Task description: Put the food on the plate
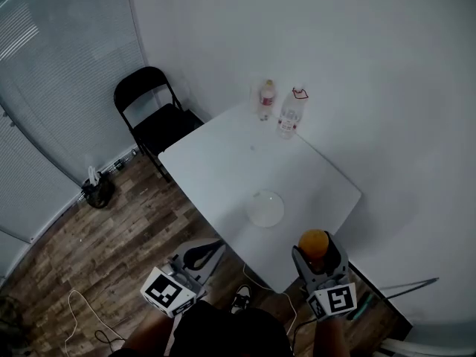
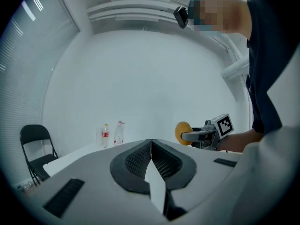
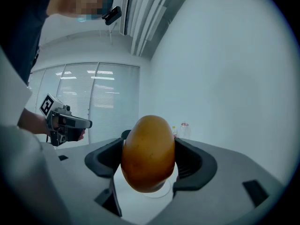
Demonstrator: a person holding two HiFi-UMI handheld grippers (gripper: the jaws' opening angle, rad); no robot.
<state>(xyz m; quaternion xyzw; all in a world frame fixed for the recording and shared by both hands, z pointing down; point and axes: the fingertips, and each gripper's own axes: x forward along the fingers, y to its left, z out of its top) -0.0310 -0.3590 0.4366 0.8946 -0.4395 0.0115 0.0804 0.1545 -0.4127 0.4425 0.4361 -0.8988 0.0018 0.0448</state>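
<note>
- The right tongs [image 1: 315, 255] pinch an orange fruit [image 3: 148, 153], held in the air over the near edge of the desk [image 1: 223, 162].
- The left tongs [image 2: 151, 150] are pressed together on nothing, low beside the desk.
- The plate [image 1: 265, 207] lies bare mid-desk, so the pickup looks done, while carrying over and setting down remain.

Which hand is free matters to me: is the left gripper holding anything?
No: in the left gripper view, the left gripper has its jaws shut together with nothing between them.
</note>
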